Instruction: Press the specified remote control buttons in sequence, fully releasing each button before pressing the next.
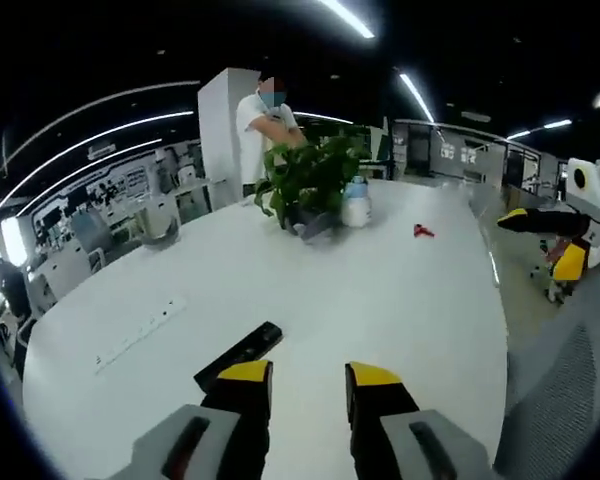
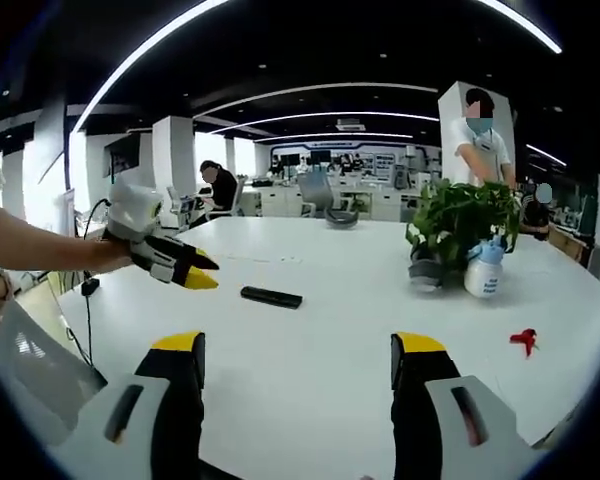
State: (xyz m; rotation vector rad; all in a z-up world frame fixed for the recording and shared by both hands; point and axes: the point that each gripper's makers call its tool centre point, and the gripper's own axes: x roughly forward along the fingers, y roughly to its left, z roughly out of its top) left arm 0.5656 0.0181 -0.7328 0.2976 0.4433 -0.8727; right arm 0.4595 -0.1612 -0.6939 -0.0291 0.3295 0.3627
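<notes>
A black remote control (image 1: 239,354) lies flat on the white table (image 1: 380,290), just ahead and left of my left gripper (image 1: 310,385), whose yellow-tipped jaws stand open above the table with nothing between them. In the right gripper view the same remote (image 2: 271,296) lies left of centre, well ahead of my right gripper (image 2: 300,360), which is open wide and empty. The left gripper (image 2: 185,270) also enters that view from the left, held by a hand, its tips close to the remote. The right gripper (image 1: 550,235) appears at the right edge of the left gripper view.
A potted green plant (image 1: 310,180) and a white spray bottle (image 1: 356,203) stand at the far side of the table. A small red object (image 1: 423,232) lies near them. A white power strip (image 1: 140,333) lies on the left. A person (image 1: 265,120) stands behind the plant.
</notes>
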